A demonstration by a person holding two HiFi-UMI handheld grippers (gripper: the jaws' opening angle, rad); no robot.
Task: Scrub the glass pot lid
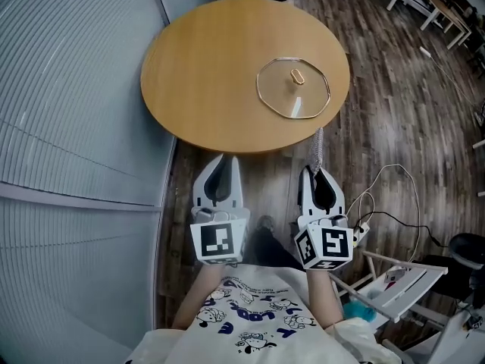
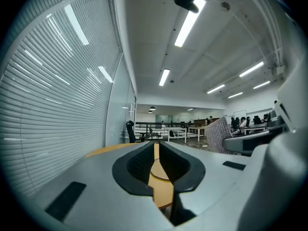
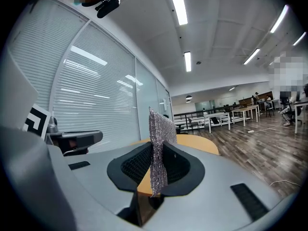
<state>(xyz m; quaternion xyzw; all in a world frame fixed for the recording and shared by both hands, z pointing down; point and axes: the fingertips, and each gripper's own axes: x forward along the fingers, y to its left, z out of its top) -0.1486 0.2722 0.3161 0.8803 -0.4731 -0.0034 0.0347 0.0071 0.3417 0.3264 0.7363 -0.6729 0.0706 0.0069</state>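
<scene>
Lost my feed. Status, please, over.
Left gripper shut, empty. Right gripper shut on mesh scrubber. Glass lid flat on round table, grippers short of it. Nothing between.

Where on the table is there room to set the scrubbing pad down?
The left half of the table is bare, from the glass lid across to the edge by the blinds. The lid takes up the right side.

Not much to read here, honestly. Some blue lettering is printed on the white shirt (image 1: pixel 250 321) at the bottom centre of the head view, mixed in with cartoon drawings, but it can't be made out. Black-and-white square patterns are carried on the cube at lower centre-left (image 1: pixel 220 241) and the cube at lower centre-right (image 1: pixel 326 246). Those are coded markers, not letters or numbers.
</scene>
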